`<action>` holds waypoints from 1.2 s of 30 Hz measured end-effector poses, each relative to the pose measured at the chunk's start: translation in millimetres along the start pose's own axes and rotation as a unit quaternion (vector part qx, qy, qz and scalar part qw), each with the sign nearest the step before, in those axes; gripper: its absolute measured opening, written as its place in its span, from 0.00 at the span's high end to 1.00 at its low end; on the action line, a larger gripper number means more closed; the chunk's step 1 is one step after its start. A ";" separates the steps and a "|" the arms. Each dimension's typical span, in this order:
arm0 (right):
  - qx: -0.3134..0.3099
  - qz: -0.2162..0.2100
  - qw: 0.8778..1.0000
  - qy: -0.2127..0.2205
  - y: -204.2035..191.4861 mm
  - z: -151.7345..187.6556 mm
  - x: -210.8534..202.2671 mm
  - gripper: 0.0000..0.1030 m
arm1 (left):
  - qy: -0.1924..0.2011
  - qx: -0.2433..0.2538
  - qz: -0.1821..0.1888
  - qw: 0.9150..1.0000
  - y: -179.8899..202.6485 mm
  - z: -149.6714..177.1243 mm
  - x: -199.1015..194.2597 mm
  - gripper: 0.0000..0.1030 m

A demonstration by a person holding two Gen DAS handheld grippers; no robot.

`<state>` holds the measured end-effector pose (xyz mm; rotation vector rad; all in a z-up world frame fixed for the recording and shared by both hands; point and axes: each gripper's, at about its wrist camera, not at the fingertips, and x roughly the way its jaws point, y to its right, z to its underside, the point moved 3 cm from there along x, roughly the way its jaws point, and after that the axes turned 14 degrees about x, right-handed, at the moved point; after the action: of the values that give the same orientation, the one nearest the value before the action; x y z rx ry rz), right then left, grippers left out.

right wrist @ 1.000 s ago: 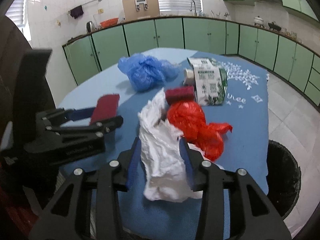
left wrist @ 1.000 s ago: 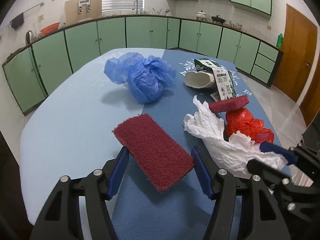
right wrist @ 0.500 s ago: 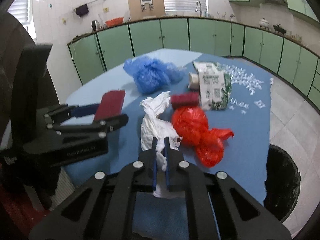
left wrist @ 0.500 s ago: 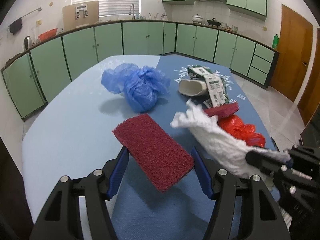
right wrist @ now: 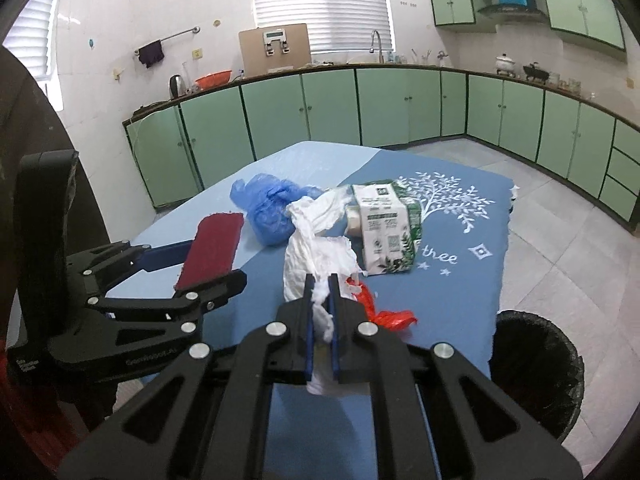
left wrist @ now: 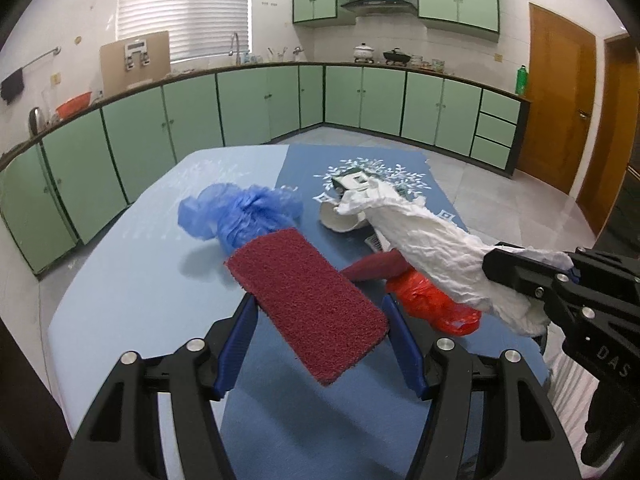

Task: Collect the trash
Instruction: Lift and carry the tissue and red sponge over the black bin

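- Crumpled white paper or thin plastic wrapping (right wrist: pixel 316 252) is pinched between the pads of the right tool (right wrist: pixel 321 312), whose jaws are closed all the way down on a bunch of it; most of the sheet trails forward over the blue tabletop (right wrist: pixel 452 300).
- Dark red rectangular scouring pad (left wrist: pixel 308 304) sits crosswise between the blue fingers (left wrist: pixel 236 344) of the left tool (left wrist: pixel 320 344), which is partly open and clamped on the pad's two long edges; the pad is clear of the tabletop.
- Judging by this, the step in hand is the carry: both pieces are picked up and neither is binned yet.
- Next move, as I judge it: swing the right tool out to the black-lined round bin (right wrist: pixel 536 364) on the floor beyond the tabletop's right edge, let go over its mouth, then bring the pad the same way. The trailing tail of the sheet could drag the crumpled red plastic bag (left wrist: pixel 432 304) lying under it.
- Left on the tabletop: a crumpled blue plastic bag (right wrist: pixel 268 212), a green-and-white drink carton (right wrist: pixel 384 232) on its side, the red bag, and a second dark red pad (left wrist: pixel 376 266).
- Hard to make out: the second pad is mostly covered by the white sheet, a pale cup-like thing beside the carton is half hidden, and the bin is cut off at the picture's edge.
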<state>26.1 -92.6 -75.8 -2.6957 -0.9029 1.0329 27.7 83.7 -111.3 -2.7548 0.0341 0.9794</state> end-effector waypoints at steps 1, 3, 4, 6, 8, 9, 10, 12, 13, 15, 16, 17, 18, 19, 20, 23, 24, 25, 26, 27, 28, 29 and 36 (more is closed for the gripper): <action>0.000 0.001 1.000 0.001 0.6 -1.3 -0.7 0.95 | 0.002 0.003 0.001 1.000 0.5 -2.1 -0.5 0.39; -0.002 0.005 1.000 0.004 1.5 -3.5 -2.3 0.95 | 0.006 0.009 0.004 1.000 3.4 -6.8 -1.9 0.39; -0.002 0.008 1.000 0.005 2.4 -5.1 -3.7 0.95 | 0.008 0.013 0.005 1.000 5.3 -9.1 -2.6 0.39; -0.001 0.009 1.000 0.009 3.3 -7.1 -5.7 0.95 | 0.010 0.017 0.009 1.000 7.0 -12.4 -3.8 0.39; -0.003 0.012 1.000 0.014 4.0 -10.9 -9.5 0.95 | 0.015 0.021 0.013 1.000 9.6 -17.2 -5.6 0.39; -0.005 0.012 1.000 0.017 4.3 -12.9 -11.6 0.95 | 0.017 0.023 0.014 0.999 11.7 -19.6 -6.5 0.39; -0.006 0.014 1.000 0.020 4.4 -15.1 -13.9 0.95 | 0.020 0.026 0.015 0.999 12.8 -22.3 -7.8 0.39; -0.009 0.016 0.999 0.028 5.0 -20.5 -19.5 0.95 | 0.028 0.030 0.019 0.999 13.3 -28.5 -11.0 0.39; -0.010 0.017 0.999 0.033 6.7 -23.4 -22.3 0.95 | 0.032 0.033 0.021 0.999 15.2 -31.9 -13.0 0.39; -0.011 0.019 0.999 0.043 8.1 -29.0 -28.9 0.95 | 0.043 0.039 0.024 0.998 18.9 -40.6 -17.1 0.39; -0.011 0.021 0.999 0.048 9.9 -31.9 -32.1 0.95 | 0.048 0.042 0.026 0.998 20.8 -44.6 -19.4 0.39; -0.011 0.023 0.998 0.053 11.3 -34.7 -35.3 0.95 | 0.052 0.045 0.028 0.997 21.8 -47.7 -20.8 0.39; -0.011 0.025 0.998 0.057 12.7 -36.8 -37.5 0.95 | 0.056 0.047 0.030 0.997 23.4 -51.1 -22.3 0.39; -0.010 0.026 0.998 0.061 14.2 -39.1 -40.1 0.95 | 0.061 0.051 0.032 0.996 25.8 -56.2 -24.2 0.39; -0.010 0.029 0.997 0.066 16.6 -42.2 -43.8 0.95 | 0.065 0.054 0.034 0.996 28.0 -59.8 -25.3 0.39; -0.006 0.038 0.996 0.080 24.9 -49.3 -52.4 0.95 | 0.078 0.065 0.042 0.994 36.5 -72.7 -26.9 0.39; -0.004 0.042 0.996 0.084 28.4 -51.5 -55.5 0.95 | 0.081 0.067 0.044 0.994 38.9 -75.5 -27.2 0.39; -0.002 0.047 0.995 0.089 32.4 -53.6 -58.6 0.95 | 0.085 0.071 0.048 0.993 43.2 -80.4 -26.8 0.39; -0.001 0.051 0.994 0.092 36.7 -55.6 -61.2 0.95 | 0.087 0.074 0.051 0.992 46.2 -83.6 -26.4 0.39; 0.000 0.055 0.994 0.095 40.0 -56.9 -63.6 0.95 | 0.091 0.077 0.055 0.991 50.4 -88.1 -25.4 0.39; 0.002 0.061 0.993 0.098 45.2 -58.5 -67.1 0.95 | 0.093 0.079 0.058 0.991 53.6 -91.6 -24.5 0.39; 0.004 0.066 0.993 0.101 49.4 -59.6 -69.1 0.95 | 0.097 0.082 0.063 0.990 59.2 -97.5 -22.8 0.39; 0.023 0.109 0.987 0.116 93.3 -63.5 -88.1 0.95 | 0.110 0.110 0.096 0.983 99.8 -120.4 -8.4 0.39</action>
<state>60.6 -212.6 -5.8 -2.8454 -0.5463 0.7380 86.6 -39.6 -34.7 -2.6732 0.4235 0.6611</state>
